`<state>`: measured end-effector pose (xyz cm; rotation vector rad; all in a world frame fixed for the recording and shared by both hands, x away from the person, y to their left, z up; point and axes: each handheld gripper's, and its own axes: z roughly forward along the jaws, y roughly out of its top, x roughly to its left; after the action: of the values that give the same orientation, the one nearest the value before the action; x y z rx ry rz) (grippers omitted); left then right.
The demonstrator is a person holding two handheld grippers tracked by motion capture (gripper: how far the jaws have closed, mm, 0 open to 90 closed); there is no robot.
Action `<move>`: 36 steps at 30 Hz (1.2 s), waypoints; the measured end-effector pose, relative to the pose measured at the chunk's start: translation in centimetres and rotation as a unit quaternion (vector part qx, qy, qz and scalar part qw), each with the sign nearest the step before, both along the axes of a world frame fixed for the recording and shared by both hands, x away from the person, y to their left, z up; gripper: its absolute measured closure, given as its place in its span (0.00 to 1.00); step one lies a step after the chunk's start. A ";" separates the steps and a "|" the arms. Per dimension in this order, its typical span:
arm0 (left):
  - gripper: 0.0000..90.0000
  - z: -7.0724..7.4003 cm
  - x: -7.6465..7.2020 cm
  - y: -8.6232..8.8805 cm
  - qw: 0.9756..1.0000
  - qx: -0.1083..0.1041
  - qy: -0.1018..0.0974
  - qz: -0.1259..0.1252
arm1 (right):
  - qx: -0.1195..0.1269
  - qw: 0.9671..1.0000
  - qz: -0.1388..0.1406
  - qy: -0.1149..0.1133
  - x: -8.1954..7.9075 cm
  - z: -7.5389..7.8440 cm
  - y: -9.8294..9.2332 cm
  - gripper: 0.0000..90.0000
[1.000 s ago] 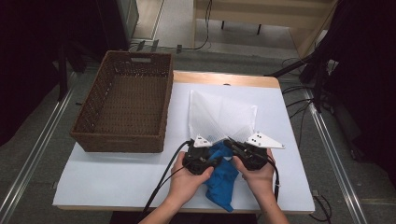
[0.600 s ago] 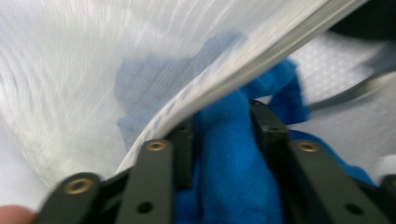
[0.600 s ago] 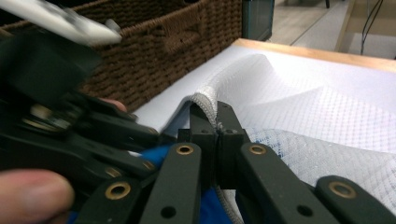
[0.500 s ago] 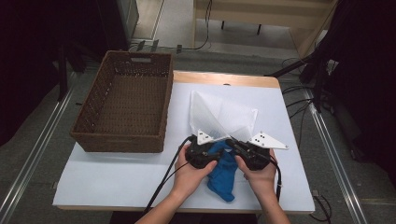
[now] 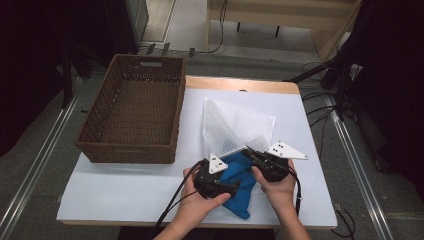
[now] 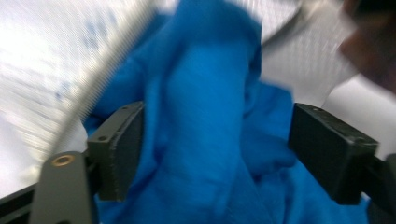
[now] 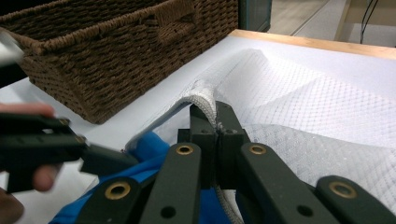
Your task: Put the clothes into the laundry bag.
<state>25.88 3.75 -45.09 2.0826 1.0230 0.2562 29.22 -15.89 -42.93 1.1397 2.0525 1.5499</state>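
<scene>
Pinching the mesh bag, right gripper; left gripper spread around blue cloth.

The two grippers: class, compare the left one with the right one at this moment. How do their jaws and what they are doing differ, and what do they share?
The left gripper has its jaws spread wide, with the blue cloth between them and not clamped; the right gripper has its jaws shut, pinching the edge of the white mesh bag. The left gripper faces cloth, the right gripper faces the wicker basket. Both are hand-held at the bag's mouth.
</scene>
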 end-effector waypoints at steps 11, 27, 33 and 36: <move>0.75 -0.4 0.3 -0.7 0.999 0.031 -0.004 0.013 | 0.001 1.000 0.006 0.001 -0.1 0.0 0.3 1.00; 0.72 -0.1 4.1 -0.2 0.995 -0.053 -0.021 0.087 | 0.014 1.000 0.007 -0.017 -0.8 1.1 0.5 1.00; 0.41 -0.5 3.7 -0.3 0.998 -0.049 -0.022 0.041 | 0.009 1.000 0.003 -0.010 -0.4 0.5 0.2 1.00; 0.30 0.8 2.6 0.2 0.998 -0.056 -0.032 0.024 | 0.009 1.000 -0.002 -0.008 -0.2 0.3 0.0 1.00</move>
<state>28.52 3.98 -44.33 1.9388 1.0269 0.2808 28.99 -15.92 -42.63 1.1338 2.0293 1.5738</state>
